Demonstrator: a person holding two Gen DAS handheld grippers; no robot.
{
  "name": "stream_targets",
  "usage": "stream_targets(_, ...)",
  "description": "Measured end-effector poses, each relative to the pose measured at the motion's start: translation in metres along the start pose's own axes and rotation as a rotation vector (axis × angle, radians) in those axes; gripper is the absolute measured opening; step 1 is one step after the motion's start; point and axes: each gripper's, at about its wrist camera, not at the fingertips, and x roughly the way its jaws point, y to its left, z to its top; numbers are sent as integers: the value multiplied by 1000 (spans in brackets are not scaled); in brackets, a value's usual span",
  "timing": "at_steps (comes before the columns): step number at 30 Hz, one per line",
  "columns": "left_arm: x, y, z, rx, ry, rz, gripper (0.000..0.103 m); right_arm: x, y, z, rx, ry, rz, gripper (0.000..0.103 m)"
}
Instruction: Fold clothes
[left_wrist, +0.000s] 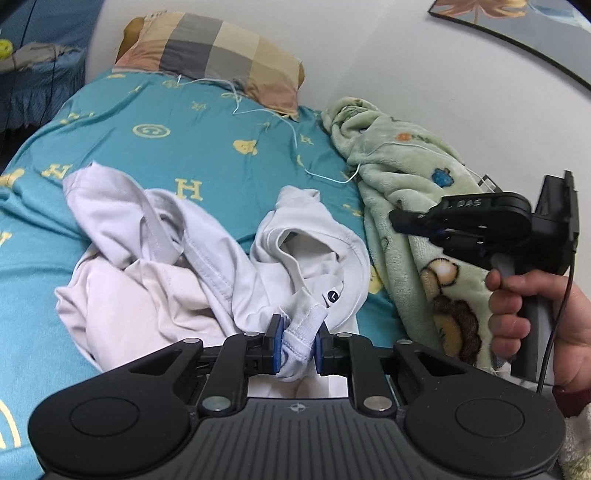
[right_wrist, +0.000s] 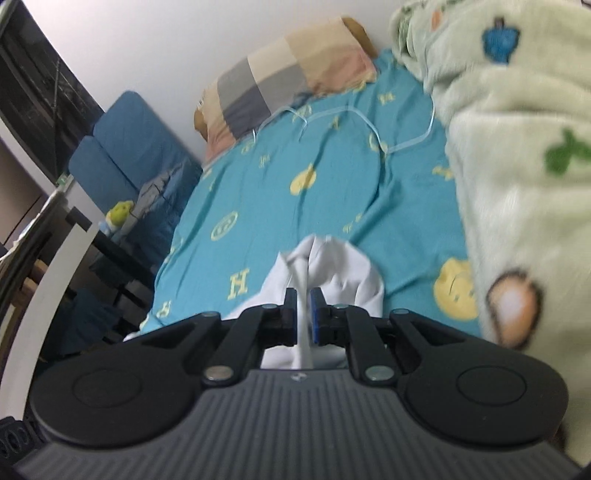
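the soft white shirt (left_wrist: 207, 266) lies crumpled on the smooth teal bed sheet (left_wrist: 155, 122), in front of the checked pillow (left_wrist: 218, 51). the left gripper (left_wrist: 298, 338) pinches its bunched hem. the right gripper (right_wrist: 303, 314) squeezes a thin fold. a fluffy green blanket (left_wrist: 399, 177) lies beside the shirt; bare sheet stretches to the pillow.

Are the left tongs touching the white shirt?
Touching. The left wrist view shows the left tongs pinching a bunched edge of the white shirt between both blue pads.
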Motion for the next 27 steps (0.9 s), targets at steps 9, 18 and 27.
stream_targets(9,-4,3,5,-33,12,-8,18,26,23,0,-106,130,148,52)
stream_targets(18,-7,7,6,-50,10,-16,18,53,91,-39,-658,262,36,60)
stream_targets(27,-14,6,7,-16,-4,-37,16,85,83,-32,-637,166,-148,32)
